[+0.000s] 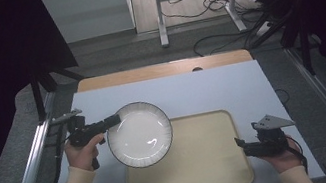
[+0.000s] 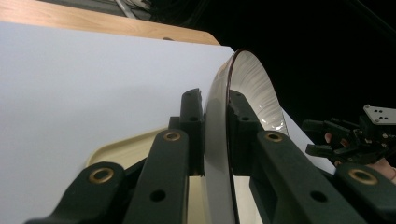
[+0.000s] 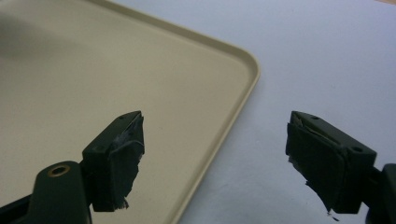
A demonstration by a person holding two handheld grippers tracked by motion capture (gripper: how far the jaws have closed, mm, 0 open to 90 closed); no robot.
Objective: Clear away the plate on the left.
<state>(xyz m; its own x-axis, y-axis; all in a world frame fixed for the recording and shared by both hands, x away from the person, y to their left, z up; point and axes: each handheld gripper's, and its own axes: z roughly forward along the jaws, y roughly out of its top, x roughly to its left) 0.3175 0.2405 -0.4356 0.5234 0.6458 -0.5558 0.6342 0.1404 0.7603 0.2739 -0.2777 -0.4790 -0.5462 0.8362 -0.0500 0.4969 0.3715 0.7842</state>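
A white plate (image 1: 139, 134) with a dark ribbed rim hangs tilted above the table, over the left edge of a beige tray (image 1: 198, 159). My left gripper (image 1: 114, 120) is shut on the plate's upper-left rim. In the left gripper view the rim of the plate (image 2: 250, 79) stands edge-on, clamped between the two black pads (image 2: 192, 122). My right gripper (image 1: 239, 142) rests at the tray's right edge, open, with nothing between its fingers. In the right gripper view, the tray's corner (image 3: 243, 70) lies below the right gripper (image 3: 215, 154).
A pale blue table top (image 1: 211, 88) carries the tray; a wooden strip (image 1: 162, 70) runs along its far edge. Metal rails (image 1: 32, 165) flank the table on both sides. A desk frame and cables (image 1: 207, 7) stand on the floor beyond.
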